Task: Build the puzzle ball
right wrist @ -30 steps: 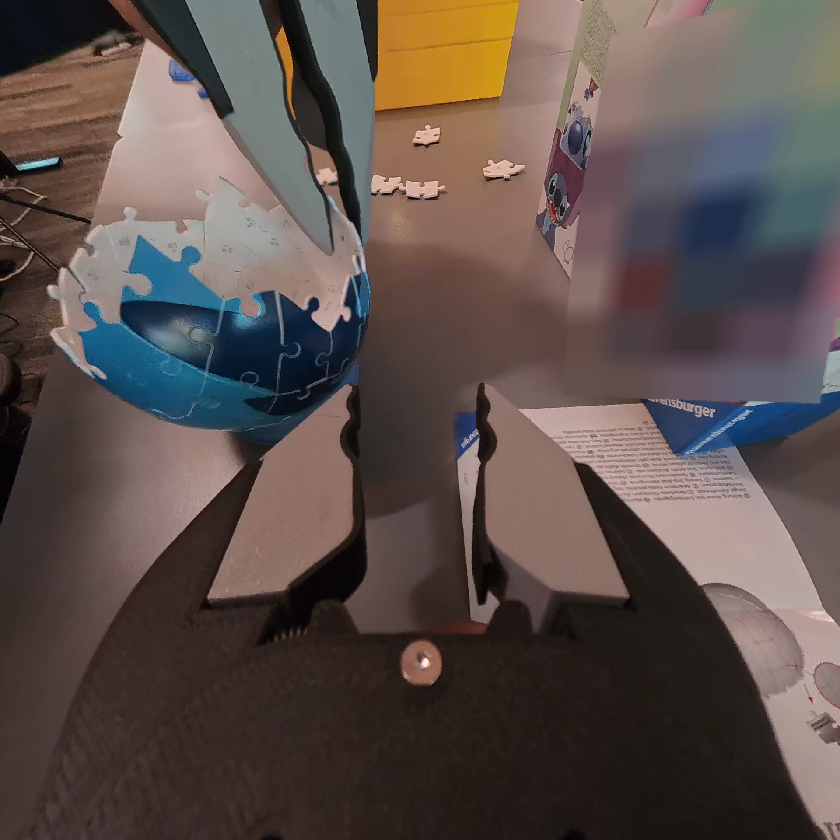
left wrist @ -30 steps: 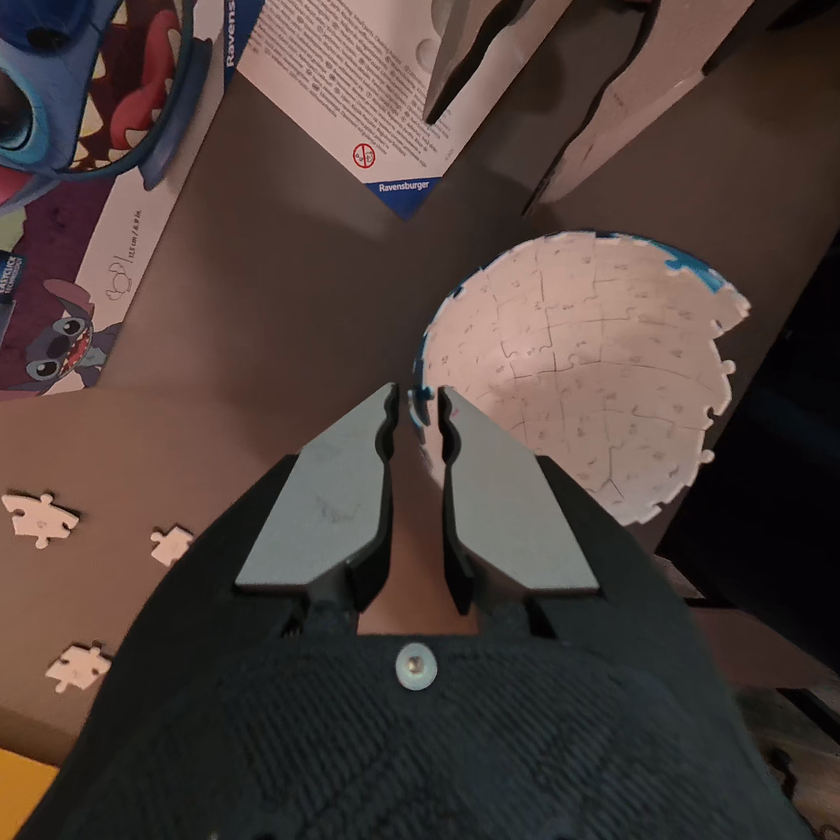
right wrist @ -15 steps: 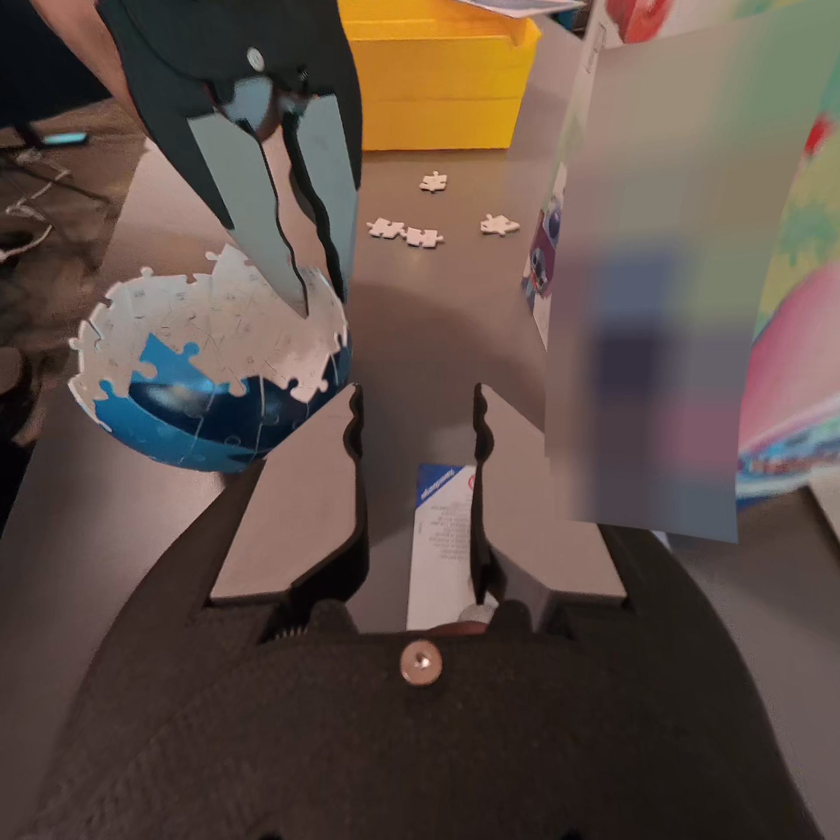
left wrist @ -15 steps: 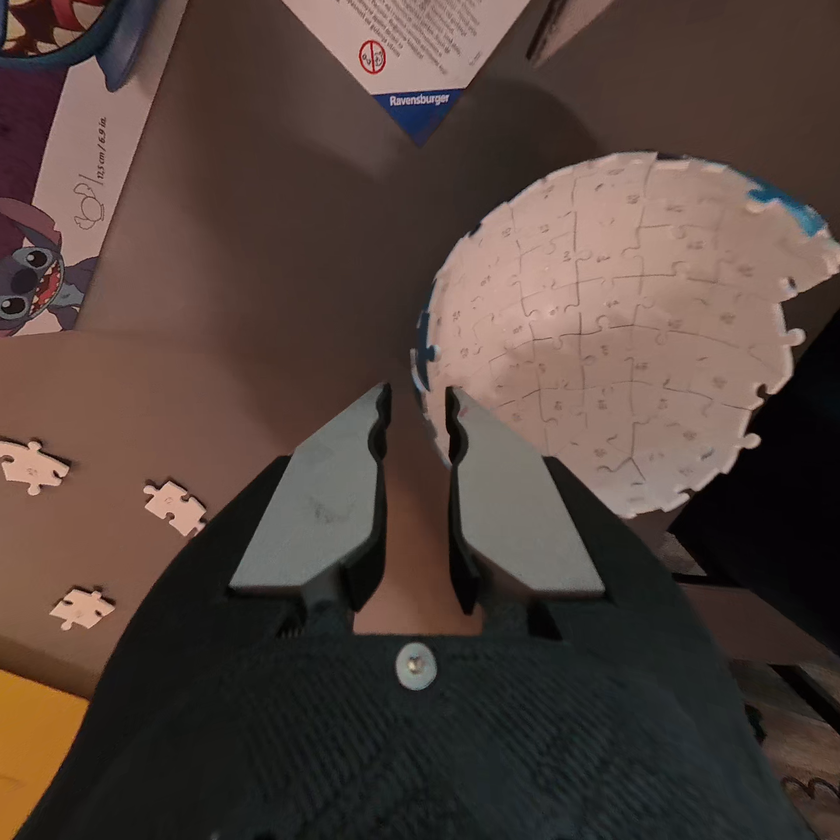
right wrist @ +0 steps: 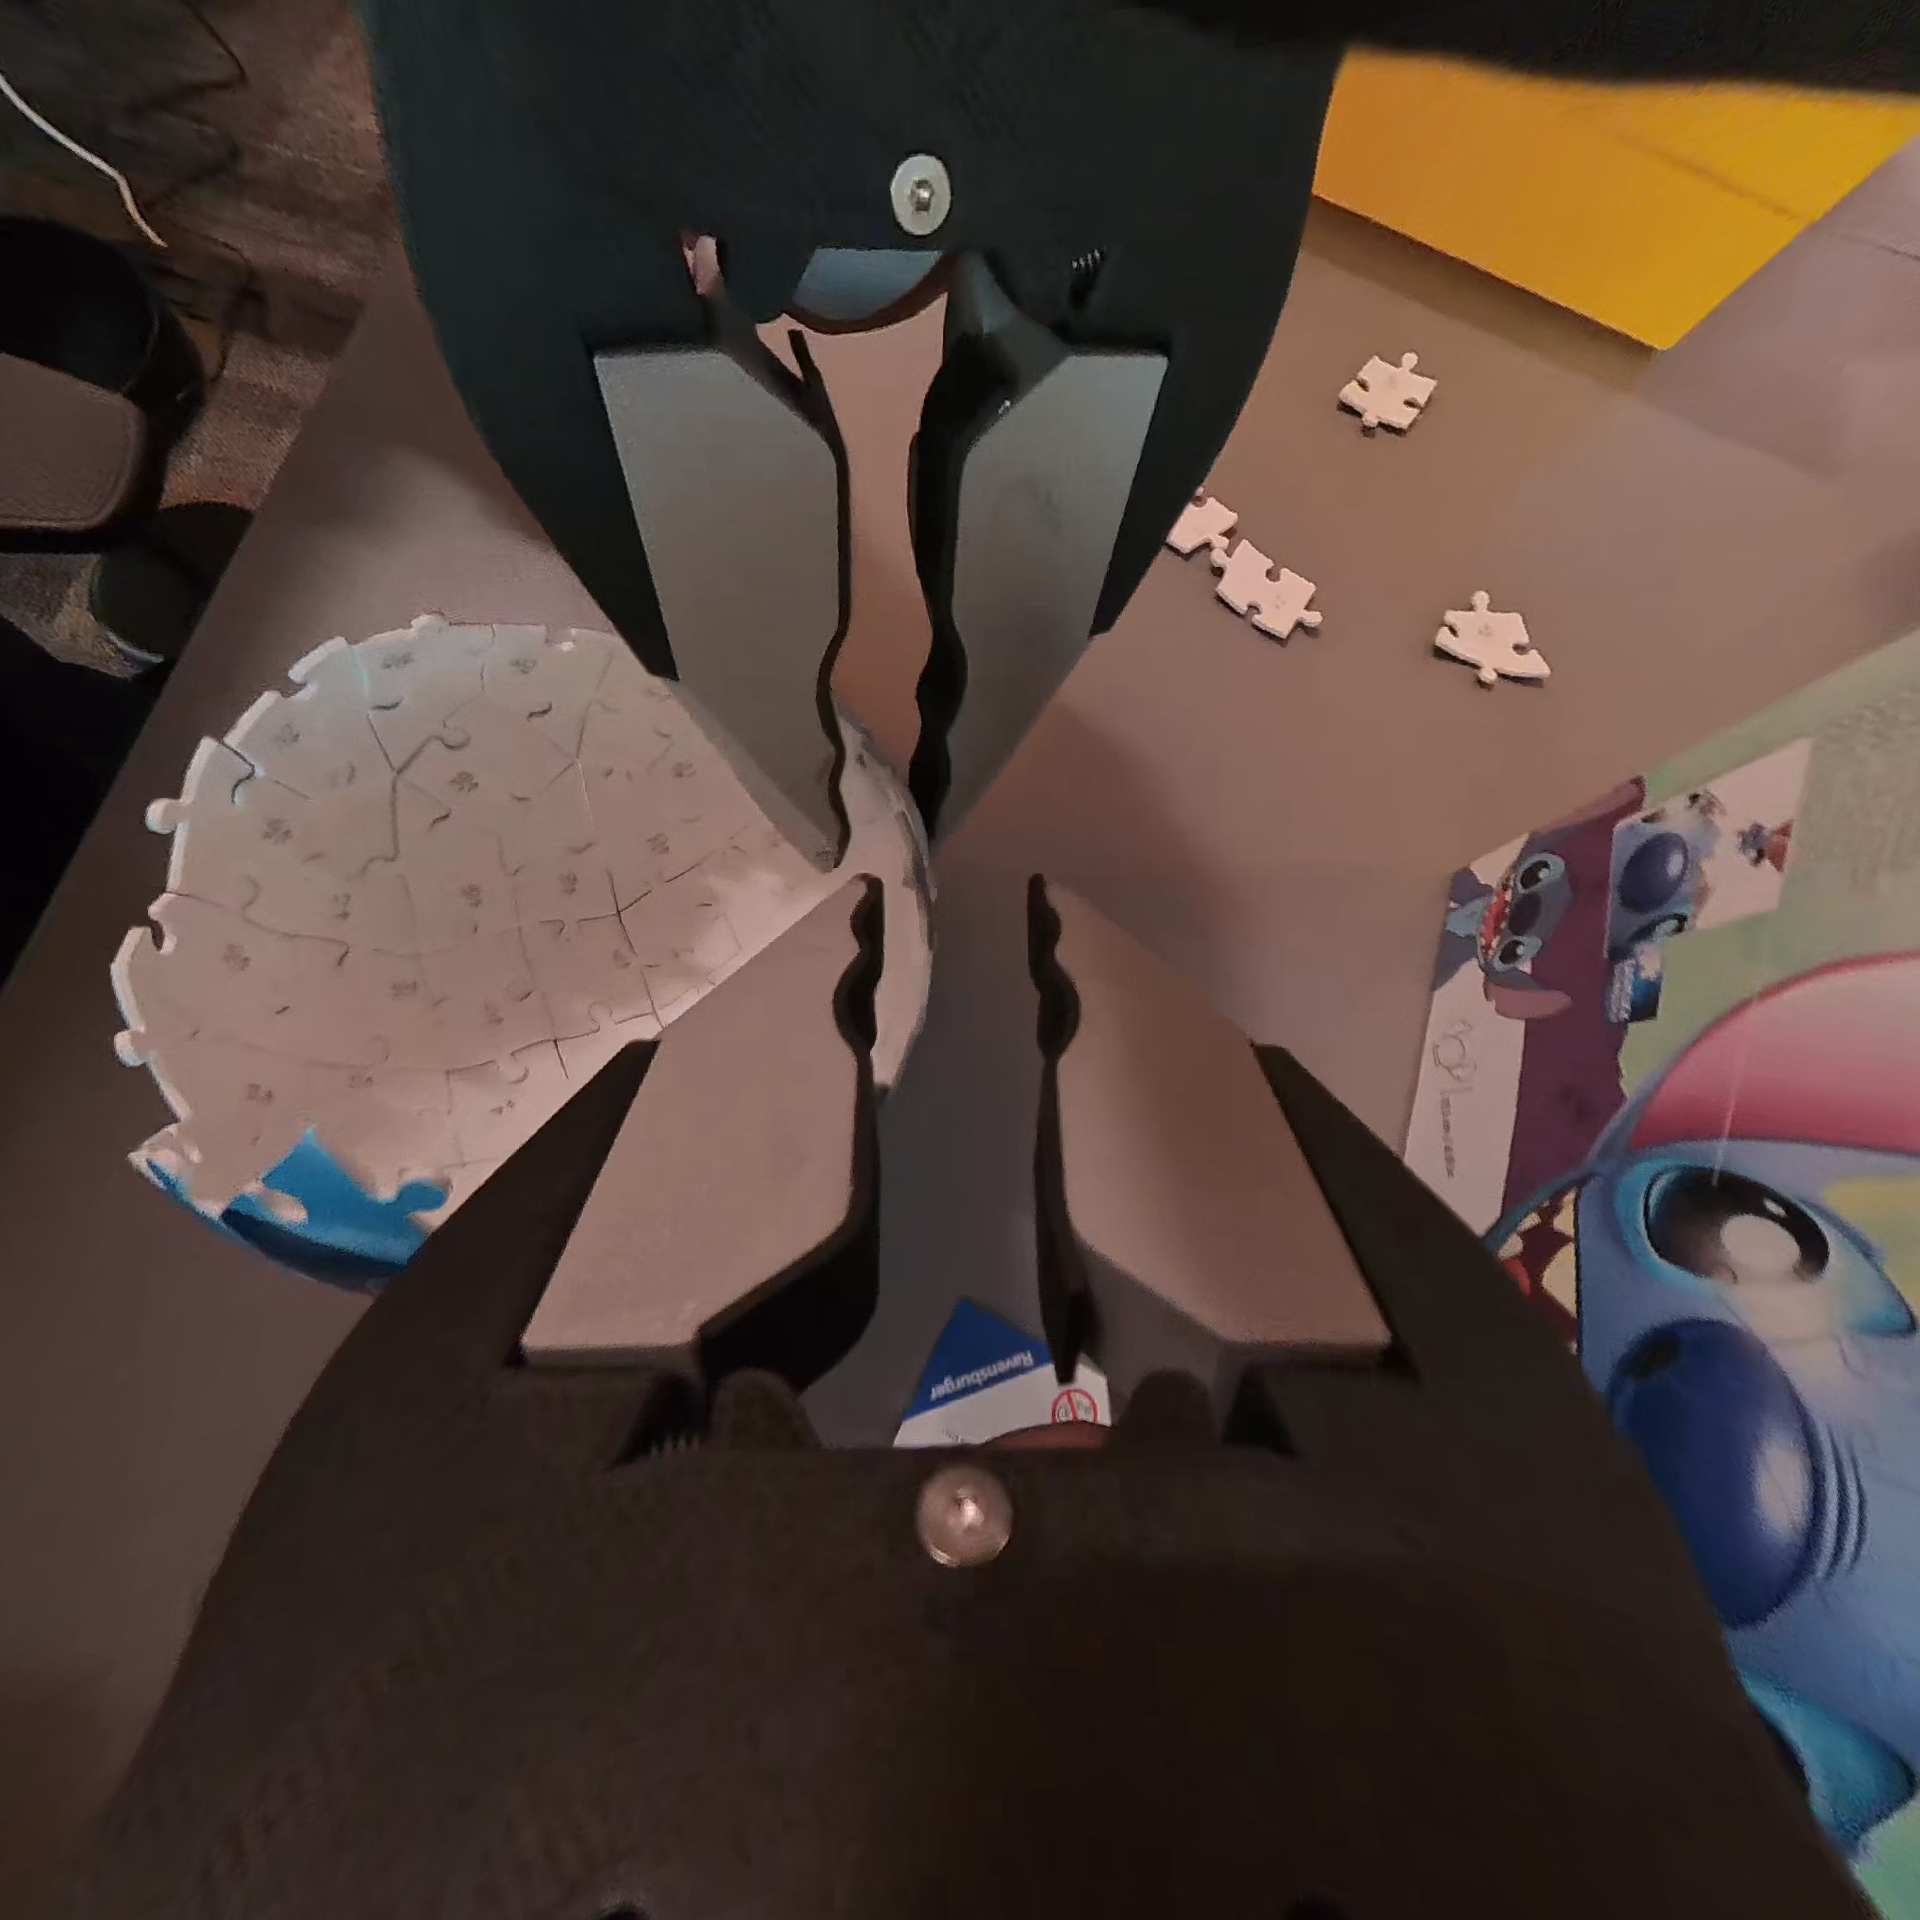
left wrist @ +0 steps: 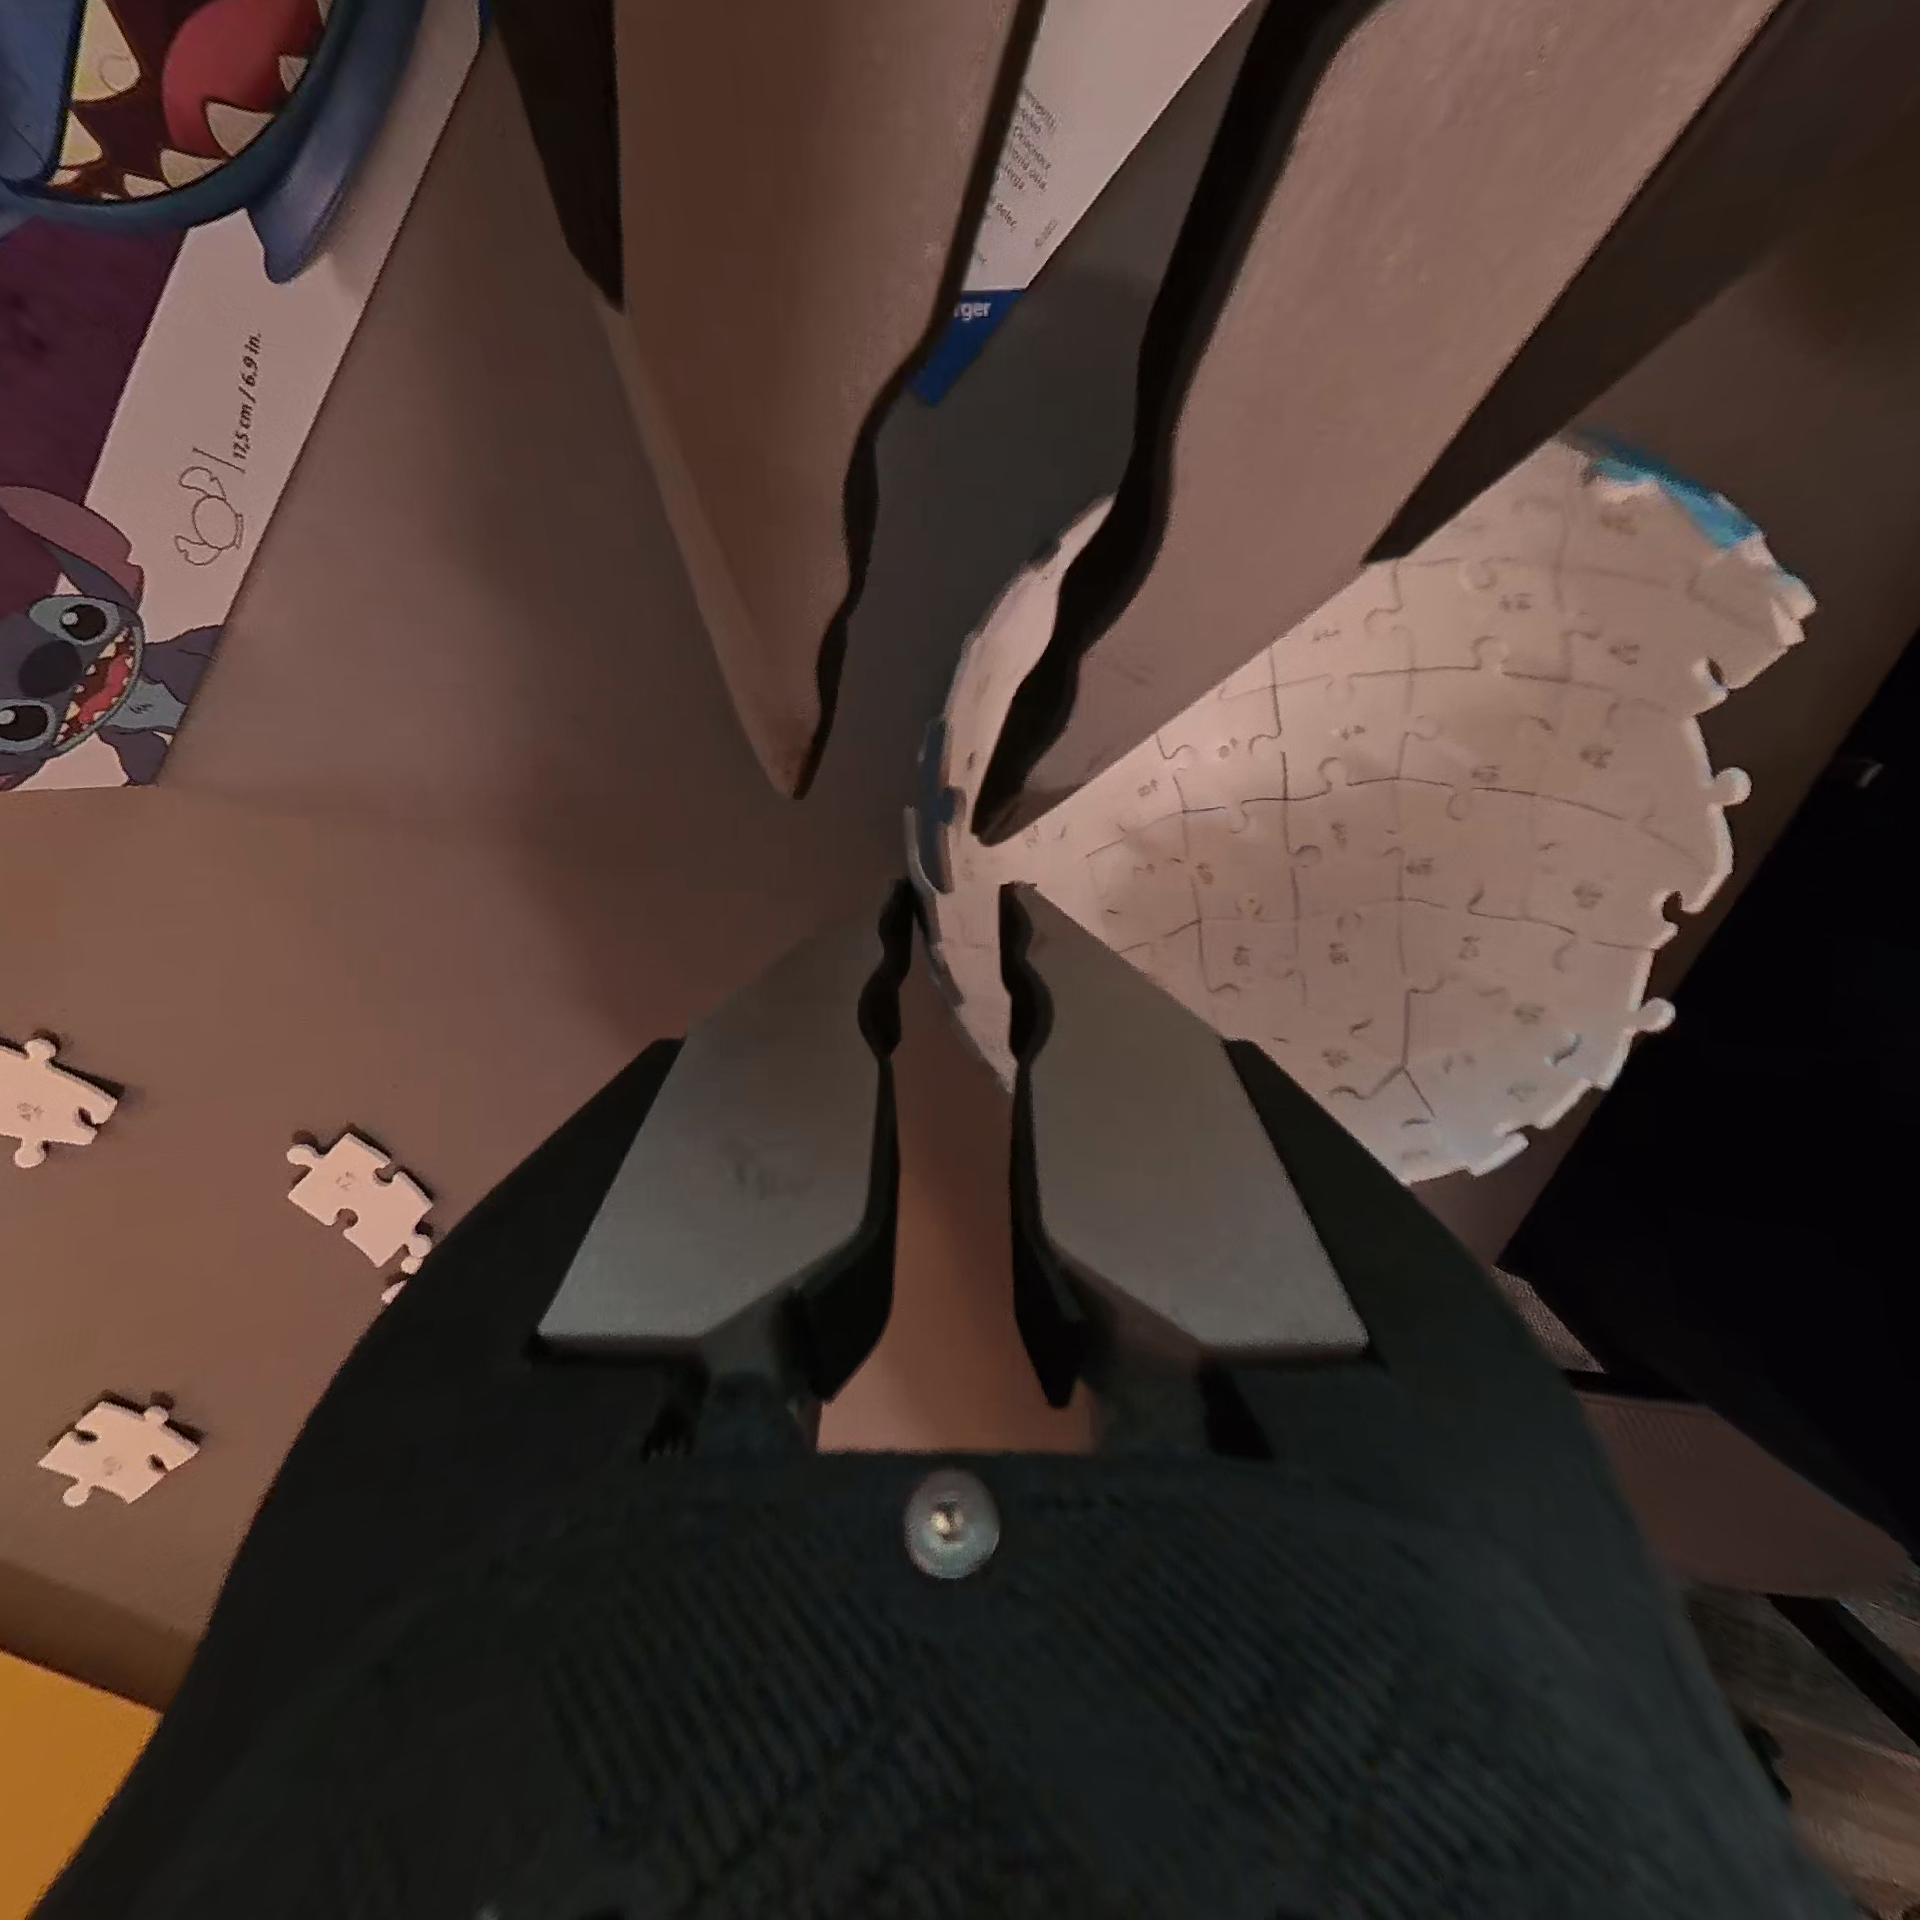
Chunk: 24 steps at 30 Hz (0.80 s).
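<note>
My left wrist camera looks steeply down along my left gripper [left wrist: 958, 899], close over the table [left wrist: 499, 831]; my right one faces it from opposite. Both share the half-built puzzle ball [left wrist: 1403, 883] [right wrist: 416, 883] and each other's fingers

Grey-brown table [right wrist: 1299, 810] under dim warm light — dark floor [right wrist: 187, 125] beyond its edge.

You see dim, warm light; the claws throw broad soft shadows over the worktop [left wrist: 436, 644]. Wide-angle bending warps both views' edges, with slight motion blur.
</note>
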Each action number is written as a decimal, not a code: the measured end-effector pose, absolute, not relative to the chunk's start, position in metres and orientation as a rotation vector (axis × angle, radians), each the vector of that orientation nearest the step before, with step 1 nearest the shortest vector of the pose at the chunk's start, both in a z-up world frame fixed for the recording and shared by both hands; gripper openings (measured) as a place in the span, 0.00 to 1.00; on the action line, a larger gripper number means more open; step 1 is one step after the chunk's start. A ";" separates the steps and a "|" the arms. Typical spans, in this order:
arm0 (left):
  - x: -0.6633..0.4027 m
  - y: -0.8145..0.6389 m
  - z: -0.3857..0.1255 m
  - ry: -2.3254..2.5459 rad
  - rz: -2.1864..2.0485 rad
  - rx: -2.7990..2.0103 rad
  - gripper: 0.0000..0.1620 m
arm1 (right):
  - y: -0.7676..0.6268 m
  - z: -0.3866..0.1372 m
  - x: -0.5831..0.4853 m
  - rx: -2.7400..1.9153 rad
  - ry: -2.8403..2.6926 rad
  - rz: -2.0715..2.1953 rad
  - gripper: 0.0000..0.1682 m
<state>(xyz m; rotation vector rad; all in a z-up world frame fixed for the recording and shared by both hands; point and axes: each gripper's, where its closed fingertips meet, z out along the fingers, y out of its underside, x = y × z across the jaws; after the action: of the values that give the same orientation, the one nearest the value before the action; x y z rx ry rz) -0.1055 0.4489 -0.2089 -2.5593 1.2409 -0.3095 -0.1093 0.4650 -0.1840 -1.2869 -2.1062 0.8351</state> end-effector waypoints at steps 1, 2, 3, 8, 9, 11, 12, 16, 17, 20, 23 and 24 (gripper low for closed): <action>-0.106 0.449 -0.209 1.241 -0.305 -2.553 0.08 | 0.464 -0.185 -0.111 -1.277 -2.114 0.835 0.13; -0.107 0.448 -0.209 1.245 -0.295 -2.549 0.08 | 0.462 -0.185 -0.112 -1.262 -2.127 0.837 0.09; -0.108 0.448 -0.209 1.246 -0.285 -2.546 0.08 | 0.460 -0.185 -0.112 -1.243 -2.140 0.844 0.06; -0.110 0.449 -0.208 1.232 -0.257 -2.524 0.03 | 0.455 -0.183 -0.115 -1.190 -2.163 0.892 0.05; -0.110 0.450 -0.208 1.232 -0.255 -2.519 0.03 | 0.454 -0.182 -0.115 -1.182 -2.167 0.903 0.04; -0.110 0.450 -0.209 1.235 -0.240 -2.512 0.03 | 0.452 -0.183 -0.114 -1.165 -2.180 0.911 0.00; -0.110 0.450 -0.209 1.238 -0.233 -2.509 0.03 | 0.452 -0.183 -0.114 -1.160 -2.177 0.909 0.00; -0.110 0.452 -0.209 1.258 -0.201 -2.494 0.02 | 0.453 -0.183 -0.113 -1.149 -2.161 0.901 0.00; -0.111 0.452 -0.210 1.267 -0.187 -2.489 0.02 | 0.453 -0.183 -0.113 -1.152 -2.157 0.902 0.00; -0.110 0.453 -0.211 1.284 -0.163 -2.480 0.02 | 0.454 -0.184 -0.113 -1.166 -2.155 0.917 0.00; -0.110 0.453 -0.211 1.292 -0.153 -2.473 0.02 | 0.454 -0.184 -0.112 -1.183 -2.158 0.931 0.00; -0.110 0.453 -0.211 1.293 -0.151 -2.472 0.02 | 0.454 -0.184 -0.112 -1.188 -2.158 0.933 0.00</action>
<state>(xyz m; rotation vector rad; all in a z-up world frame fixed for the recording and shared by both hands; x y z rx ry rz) -0.1103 0.4530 -0.2109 -2.4723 1.2928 -0.1512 -0.1125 0.4542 -0.1843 -1.1885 -2.1582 0.9333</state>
